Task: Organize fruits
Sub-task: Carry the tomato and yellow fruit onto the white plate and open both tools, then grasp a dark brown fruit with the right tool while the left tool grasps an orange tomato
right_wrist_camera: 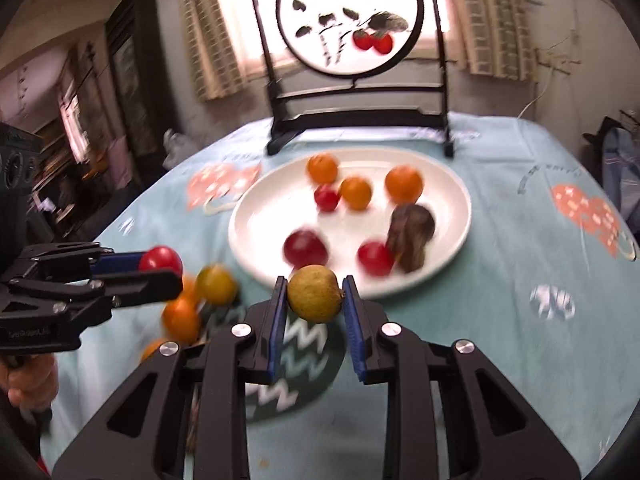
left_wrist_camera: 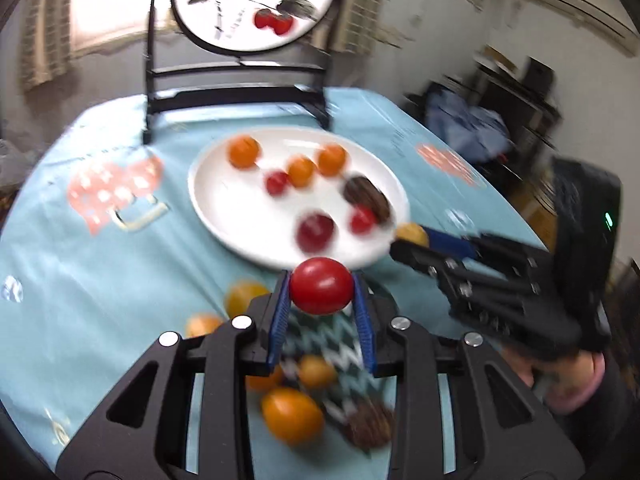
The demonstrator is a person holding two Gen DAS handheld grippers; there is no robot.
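Note:
My left gripper [left_wrist_camera: 322, 292] is shut on a red cherry tomato [left_wrist_camera: 321, 286], held above the cloth just short of the white plate's [left_wrist_camera: 224, 216] near rim. My right gripper [right_wrist_camera: 316, 294] is shut on a yellow-green round fruit [right_wrist_camera: 316, 293], also near the plate [right_wrist_camera: 260, 232]. On the plate lie orange fruits [right_wrist_camera: 404, 184], red tomatoes [right_wrist_camera: 305, 247] and a dark brown piece [right_wrist_camera: 412, 232]. Each gripper shows in the other view: the right one [left_wrist_camera: 412, 240] at the plate's right edge, the left one [right_wrist_camera: 160, 268] at the left.
Loose orange fruits [left_wrist_camera: 292, 414] and a brown piece [left_wrist_camera: 368, 424] lie on a zigzag-patterned mat [left_wrist_camera: 320, 336] under my left gripper. A black stand with a round painted screen [right_wrist_camera: 348, 16] rises behind the plate. A light blue tablecloth [right_wrist_camera: 520, 260] covers the round table.

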